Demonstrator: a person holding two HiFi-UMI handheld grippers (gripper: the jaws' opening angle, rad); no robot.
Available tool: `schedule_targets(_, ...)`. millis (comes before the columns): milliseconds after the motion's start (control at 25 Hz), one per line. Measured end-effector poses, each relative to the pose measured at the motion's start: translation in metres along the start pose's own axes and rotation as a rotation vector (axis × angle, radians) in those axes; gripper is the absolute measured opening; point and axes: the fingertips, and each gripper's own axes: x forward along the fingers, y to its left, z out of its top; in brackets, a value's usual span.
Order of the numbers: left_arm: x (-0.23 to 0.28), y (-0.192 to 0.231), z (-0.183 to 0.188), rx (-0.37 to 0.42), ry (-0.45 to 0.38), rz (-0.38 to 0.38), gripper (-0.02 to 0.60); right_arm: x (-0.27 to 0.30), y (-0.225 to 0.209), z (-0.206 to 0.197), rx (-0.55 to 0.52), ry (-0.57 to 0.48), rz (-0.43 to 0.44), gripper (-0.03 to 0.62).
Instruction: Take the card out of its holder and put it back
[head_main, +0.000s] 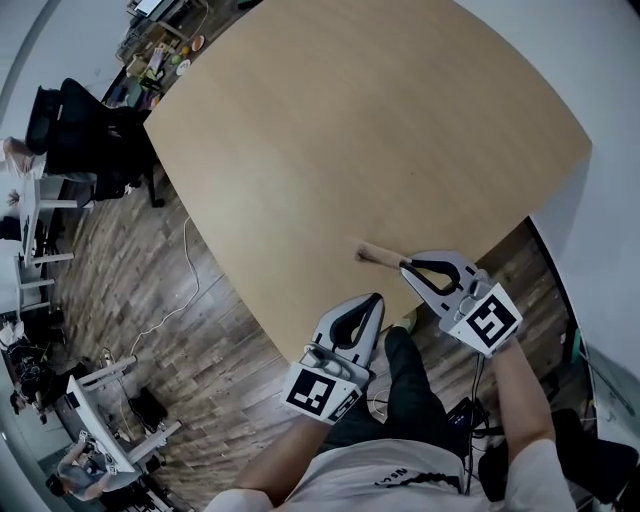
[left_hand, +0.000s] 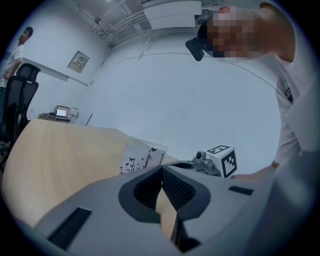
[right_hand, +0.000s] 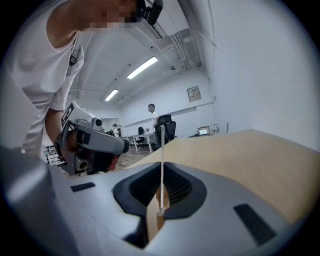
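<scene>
A small wooden holder (head_main: 377, 256) lies on the tan table (head_main: 360, 130) close to its front edge. The white card (right_hand: 162, 150) stands edge-on between the jaws of my right gripper (head_main: 404, 264), which is shut on it, with the holder's wood (right_hand: 152, 220) showing just below. In the left gripper view the card (left_hand: 142, 159) shows black butterfly and plant prints and stands beside the right gripper's marker cube (left_hand: 223, 159). My left gripper (head_main: 377, 298) hangs off the table's front edge, a little short of the holder. Its jaws meet at the tips with nothing between them.
The table's front edge (head_main: 300, 340) runs just under both grippers. The person's legs (head_main: 405, 390) are below it. Office chairs (head_main: 85, 140), white desks (head_main: 100, 420) and a white cable (head_main: 180, 290) stand on the wooden floor at left. A wall (head_main: 610, 220) lies to the right.
</scene>
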Motion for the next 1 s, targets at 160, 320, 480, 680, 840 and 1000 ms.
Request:
schedule_targets(160, -0.007, -0.005, 0.013, 0.012, -0.019, -0.016, 0.014, -0.007, 0.001, 0.02, 0.031, -0.037, -0.053, 0.025)
schedule_targets(320, -0.012, -0.01, 0.027, 0.034, -0.045, -0.042, 0.014, -0.013, 0.0, 0.036, 0.074, -0.074, -0.121, 0.025)
schedule_targets(480, -0.02, -0.016, 0.042, 0.061, -0.065, -0.07, 0.014, -0.022, 0.002, 0.056, 0.101, -0.098, -0.168, 0.025)
schedule_targets(680, -0.039, -0.028, 0.049, 0.082, -0.032, -0.114, 0.014, -0.036, 0.021, 0.087, 0.119, -0.135, -0.228, 0.025)
schedule_targets(840, -0.059, -0.04, 0.066, 0.102, -0.027, -0.144, 0.014, -0.045, 0.039, 0.106, 0.14, -0.152, -0.275, 0.025)
schedule_targets(1000, -0.091, -0.055, 0.073, 0.127, -0.021, -0.183, 0.014, -0.053, 0.074, 0.116, 0.145, -0.169, -0.321, 0.025)
